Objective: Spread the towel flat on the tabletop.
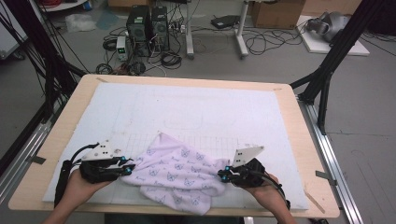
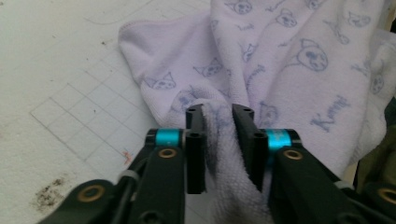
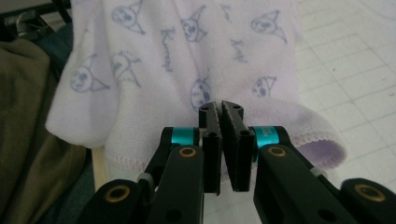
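**Towel grip at the table edge is looking uneven**

The right gripper point(image 3: 220, 109) is pinching only a thin hem of the printed towel point(image 1: 180, 170), so it may be slipping out. The left gripper point(image 2: 219, 114) is clamping a thick bunch. The towel is lying crumpled on the white mat point(image 1: 196, 109), overhanging the near edge.

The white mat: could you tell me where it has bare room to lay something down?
The mat is bare across its far half, beyond the towel, and along its right side. The near edge is crowded by the towel, left gripper and right gripper.

Crumpled lilac towel point(image 1: 175, 172) (blue cartoon-face print) at the mat's near edge
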Tool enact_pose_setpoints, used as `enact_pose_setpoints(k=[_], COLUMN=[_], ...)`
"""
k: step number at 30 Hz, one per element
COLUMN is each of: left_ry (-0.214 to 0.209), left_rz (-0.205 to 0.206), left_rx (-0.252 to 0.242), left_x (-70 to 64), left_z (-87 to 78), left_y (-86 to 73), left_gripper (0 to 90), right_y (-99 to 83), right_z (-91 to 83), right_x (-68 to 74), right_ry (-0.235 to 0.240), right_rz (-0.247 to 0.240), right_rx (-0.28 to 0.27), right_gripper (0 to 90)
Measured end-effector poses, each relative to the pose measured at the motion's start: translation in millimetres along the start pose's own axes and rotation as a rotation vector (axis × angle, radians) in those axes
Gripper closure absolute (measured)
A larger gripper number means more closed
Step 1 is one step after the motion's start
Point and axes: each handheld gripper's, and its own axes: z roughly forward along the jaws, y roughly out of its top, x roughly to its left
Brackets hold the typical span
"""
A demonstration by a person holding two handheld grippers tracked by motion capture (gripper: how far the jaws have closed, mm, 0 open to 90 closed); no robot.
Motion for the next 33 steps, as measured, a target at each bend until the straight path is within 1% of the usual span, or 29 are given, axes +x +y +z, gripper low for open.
enact_pose_setpoints(k=[1,2,4,6,8,10,11,12,13,15,16,18,19,20,21,22,24,26,27,29,30,31,33], left_ry=[0.004,0.011,0.022,0.017,0.024,0.016,0.022,0.02,0.01,0.003,-0.003,0.002,-0.001,-0.001,-0.008,-0.026,0.012,0.033,0.046,0.075,0.085,0.101,0.144], left_rz=[-0.007,-0.006,0.009,0.0,-0.004,-0.017,-0.011,-0.015,-0.019,-0.026,-0.038,-0.041,-0.043,-0.041,-0.048,-0.049,-0.017,-0.009,-0.002,-0.009,-0.013,-0.02,-0.021], left_rx=[-0.015,-0.024,-0.05,-0.087,-0.08,-0.059,-0.039,-0.021,-0.001,0.036,0.059,0.119,0.145,0.153,0.143,0.15,0.162,0.154,0.142,0.099,0.079,0.056,0.015], left_x=[3.6,7.7,16.1,26.1,35.6,45.0,47.8,50.1,52.4,55.1,56.6,58.1,58.1,58.2,57.6,56.7,51.3,48.5,48.2,47.4,47.8,47.8,47.9], left_z=[-0.6,-0.2,3.4,10.9,23.3,38.6,46.6,54.8,62.2,76.0,82.5,93.2,97.3,99.1,98.9,99.1,98.2,94.8,91.7,82.6,76.3,69.7,55.0], left_y=[5.2,11.0,21.1,27.7,31.6,32.2,31.9,31.2,30.2,27.2,25.3,21.5,19.8,18.9,19.3,20.5,23.9,26.0,27.1,30.4,32.6,34.6,38.7], left_gripper=[67.6,65.6,63.6,62.4,62.5,62.6,62.5,62.4,61.5,59.9,58.8,57.6,58.7,62.9,66.6,79.4,84.3,85.0,85.2,85.4,85.4,85.5,85.4], right_y=[2.9,7.0,15.4,20.1,19.6,15.4,12.5,9.8,8.1,4.7,3.5,2.1,2.2,2.6,3.0,3.5,5.7,8.9,11.8,17.1,20.0,23.2,30.3], right_z=[-3.0,-6.2,-9.5,-6.5,2.1,12.5,17.3,22.0,26.4,33.6,36.9,39.4,39.6,40.0,40.4,40.5,39.1,35.1,30.9,23.2,18.8,14.3,5.4], right_x=[-1.5,-3.9,-10.5,-19.2,-28.1,-35.3,-38.3,-41.0,-42.8,-43.8,-44.1,-45.1,-45.2,-44.7,-44.3,-44.2,-44.6,-44.7,-45.1,-46.6,-47.8,-49.4,-52.3], right_ry=[-0.008,-0.012,-0.034,-0.056,-0.052,-0.062,-0.055,-0.046,-0.036,-0.031,-0.024,-0.003,0.008,0.015,0.026,0.029,0.023,0.008,-0.001,-0.025,-0.03,-0.047,-0.076], right_rz=[0.007,0.016,0.022,0.031,0.05,0.069,0.084,0.097,0.108,0.109,0.12,0.131,0.127,0.122,0.118,0.11,0.1,0.097,0.091,0.075,0.076,0.071,0.061], right_rx=[-0.024,-0.041,-0.064,-0.067,-0.058,-0.024,-0.012,0.003,0.029,0.047,0.06,0.05,0.052,0.053,0.055,0.056,0.059,0.043,0.032,0.009,-0.005,-0.016,-0.042], right_gripper=[80.2,77.1,69.5,63.6,59.9,58.5,58.0,57.6,57.6,59.1,61.3,70.6,75.1,79.3,82.6,84.5,86.2,86.7,86.9,86.9,86.9,87.0,87.1])
